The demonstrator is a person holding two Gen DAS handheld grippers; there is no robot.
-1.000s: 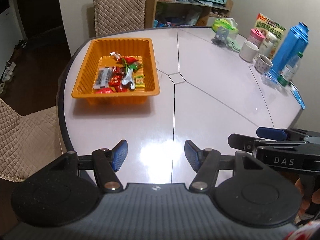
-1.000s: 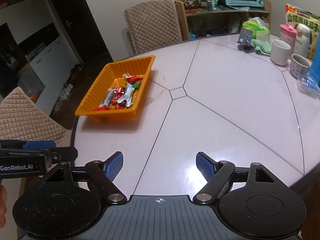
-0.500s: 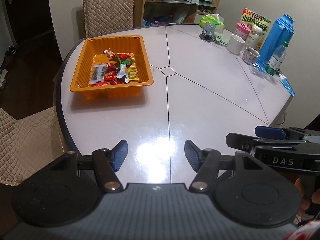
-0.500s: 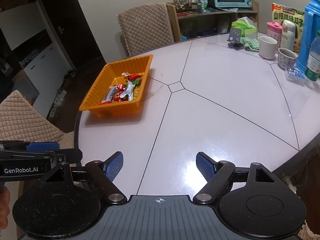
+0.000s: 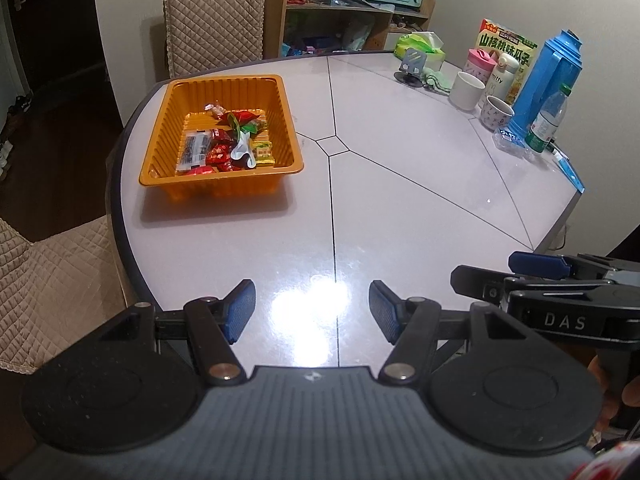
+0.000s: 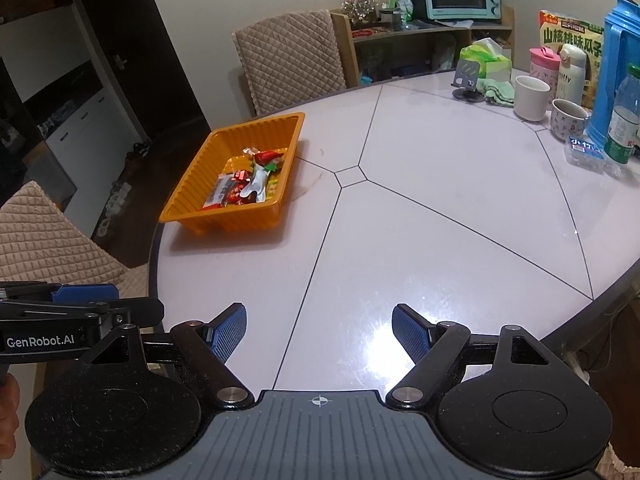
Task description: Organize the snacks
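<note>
An orange tray (image 5: 160, 152) sits on the far left of the white table and holds several wrapped snacks (image 5: 224, 148). It also shows in the right wrist view (image 6: 188, 188) with the snacks (image 6: 248, 184) inside. My left gripper (image 5: 312, 310) is open and empty above the table's near edge, well short of the tray. My right gripper (image 6: 320, 332) is open and empty, also over the near edge. Each gripper shows at the side of the other's view.
At the far right stand a blue thermos (image 5: 548, 80), a water bottle (image 5: 546, 120), two cups (image 5: 466, 90), a snack box (image 5: 506, 46) and a tissue pack (image 5: 420, 46). Quilted chairs stand behind (image 5: 214, 16) and left (image 5: 48, 280) of the table.
Both grippers have pulled back and up from the table, so the tray and the far objects look smaller and more of the room shows. Both stay open.
</note>
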